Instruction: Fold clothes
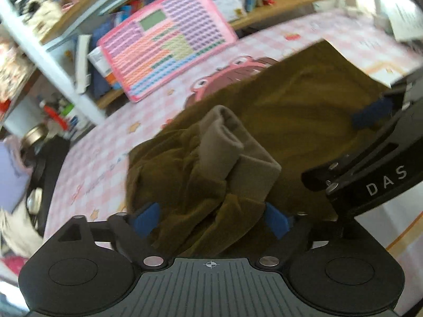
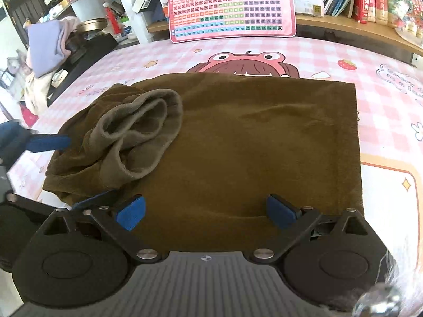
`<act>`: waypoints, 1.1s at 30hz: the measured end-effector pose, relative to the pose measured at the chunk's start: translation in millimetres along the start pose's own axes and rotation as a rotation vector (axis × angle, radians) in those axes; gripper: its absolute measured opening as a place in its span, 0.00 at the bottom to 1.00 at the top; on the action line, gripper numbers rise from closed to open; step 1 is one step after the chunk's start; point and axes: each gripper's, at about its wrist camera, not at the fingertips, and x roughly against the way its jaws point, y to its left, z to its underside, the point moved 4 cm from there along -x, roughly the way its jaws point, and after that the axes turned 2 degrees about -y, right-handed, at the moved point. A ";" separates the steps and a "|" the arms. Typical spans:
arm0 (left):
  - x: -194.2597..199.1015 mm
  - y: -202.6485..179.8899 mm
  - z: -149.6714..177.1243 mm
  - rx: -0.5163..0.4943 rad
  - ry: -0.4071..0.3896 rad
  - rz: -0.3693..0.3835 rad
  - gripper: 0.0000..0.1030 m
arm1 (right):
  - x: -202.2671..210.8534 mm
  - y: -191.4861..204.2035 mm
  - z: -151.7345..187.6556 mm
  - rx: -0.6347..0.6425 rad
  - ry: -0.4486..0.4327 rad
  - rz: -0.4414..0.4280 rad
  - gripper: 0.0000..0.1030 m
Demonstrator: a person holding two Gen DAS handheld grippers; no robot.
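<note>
Fingers (image 1: pixel 148 218) of both grippers spread wide over one olive garment (image 2: pixel 251 142) with one bunched cuff (image 2: pixel 140 132).

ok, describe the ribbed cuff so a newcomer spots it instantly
Start at the pink checked tablecloth and the olive-brown garment spread on it. On the garment's bunched left side lies the ribbed cuff, a crumpled open ring, paler and greyer than the fabric around it.

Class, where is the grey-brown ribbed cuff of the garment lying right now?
In the right wrist view the ribbed cuff lies bunched on the left part of the olive garment, near the left gripper.
</note>
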 end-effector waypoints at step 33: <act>13.6 164.2 90.6 1.223 -0.177 0.294 0.95 | -34.7 39.3 -48.9 -0.478 0.089 -0.280 0.24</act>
